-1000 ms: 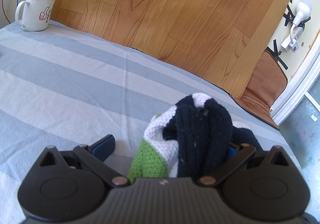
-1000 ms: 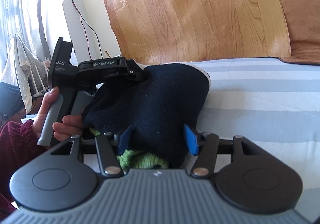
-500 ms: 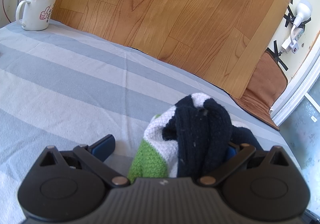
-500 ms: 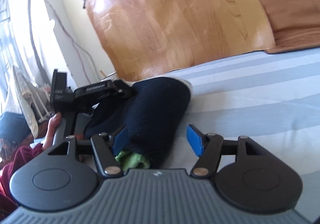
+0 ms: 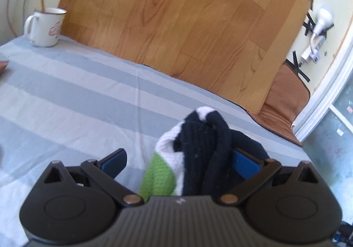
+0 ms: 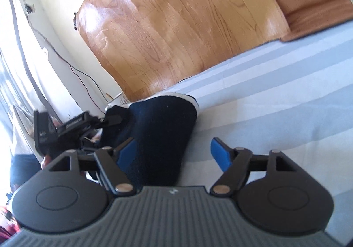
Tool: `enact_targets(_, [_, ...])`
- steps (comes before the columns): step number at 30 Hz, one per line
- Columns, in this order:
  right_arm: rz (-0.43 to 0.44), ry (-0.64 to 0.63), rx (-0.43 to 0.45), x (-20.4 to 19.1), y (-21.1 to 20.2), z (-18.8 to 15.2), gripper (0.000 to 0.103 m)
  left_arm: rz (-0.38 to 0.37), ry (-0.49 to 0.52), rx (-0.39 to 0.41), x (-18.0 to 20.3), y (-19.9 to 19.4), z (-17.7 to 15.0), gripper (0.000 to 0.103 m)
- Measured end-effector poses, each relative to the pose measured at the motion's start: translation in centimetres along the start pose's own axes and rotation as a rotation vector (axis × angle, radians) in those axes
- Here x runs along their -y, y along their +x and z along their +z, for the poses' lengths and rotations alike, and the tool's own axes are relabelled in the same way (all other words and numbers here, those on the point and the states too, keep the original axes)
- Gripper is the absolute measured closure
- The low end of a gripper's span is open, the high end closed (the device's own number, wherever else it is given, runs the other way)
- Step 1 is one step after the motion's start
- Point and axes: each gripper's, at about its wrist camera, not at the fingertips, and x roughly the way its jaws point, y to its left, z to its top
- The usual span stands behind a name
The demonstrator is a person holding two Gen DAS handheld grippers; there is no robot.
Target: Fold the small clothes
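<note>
A small knitted garment [image 5: 205,136] in navy, white and green lies bunched on the grey-striped bed sheet [image 5: 66,92]. My left gripper [image 5: 178,154] is open around it: the cloth leans on the right finger, and the left pad stands apart from it. In the right wrist view the same garment [image 6: 161,118] shows its navy side. My right gripper [image 6: 174,144] is opening: the cloth rests against its left finger and its right pad is off the cloth. The left gripper [image 6: 66,127] shows at the garment's far left end.
A white enamel mug [image 5: 45,27] with a stick in it stands at the far left corner. A wood-pattern board [image 5: 176,26] leans along the wall behind, with a brown cushion [image 5: 284,92] to its right. A lamp [image 5: 322,17] is taped to the wall.
My right gripper has rolled, so its view now tilts, and its jaws have widened off the garment's right side. The left gripper has shifted slightly, with the garment still between its fingers.
</note>
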Motion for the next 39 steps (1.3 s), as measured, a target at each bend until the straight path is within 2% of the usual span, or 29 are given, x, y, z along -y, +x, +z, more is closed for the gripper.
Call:
enact_targets(3, [0.027, 0.056, -0.032, 0.5, 0.8, 0.5, 0.016, -0.004, -0.041, -0.001, -1.2, -1.3, 0.5, 0.0])
enact_targets(13, [0.067, 0.193, -0.133, 2.0, 4.0, 1.7, 0.015, -0.041, -0.085, -0.116, -2.3, -1.2, -0.1, 0.0])
enact_targets(17, [0.072, 0.163, -0.177, 1.3, 5.3, 2.0, 0.014, -0.072, -0.086, -0.16, -2.1, -0.4, -0.7, 0.0])
enact_targets(23, [0.075, 0.11, -0.234, 0.3, 7.6, 2.6, 0.012, -0.037, -0.041, -0.175, -1.3, 0.4, -1.1, 0.0])
enact_targets(26, [0.099, 0.077, -0.274, -0.5, 9.4, 2.6, 0.018, -0.085, -0.082, -0.189, -0.8, 0.8, -1.3, 0.001])
enact_targets(27, [0.082, 0.051, -0.271, -1.0, 9.8, 2.5, 0.025, -0.111, -0.086, -0.203, -0.3, 1.1, -1.4, 0.001])
enact_targets(30, [0.078, 0.013, -0.239, -1.5, 9.6, 2.9, 0.038, -0.061, -0.022, -0.188, 1.7, 1.8, -1.5, 0.008])
enact_targets(35, [0.045, -0.133, -0.107, -1.8, 9.0, 5.7, 0.042, -0.112, -0.036, -0.168, 3.5, 3.9, 2.1, 0.022])
enact_targets(39, [0.011, -0.195, -0.018, -0.1, 10.7, 9.8, 0.042, -0.124, 0.009, -0.12, 6.1, 7.9, 6.3, 0.022])
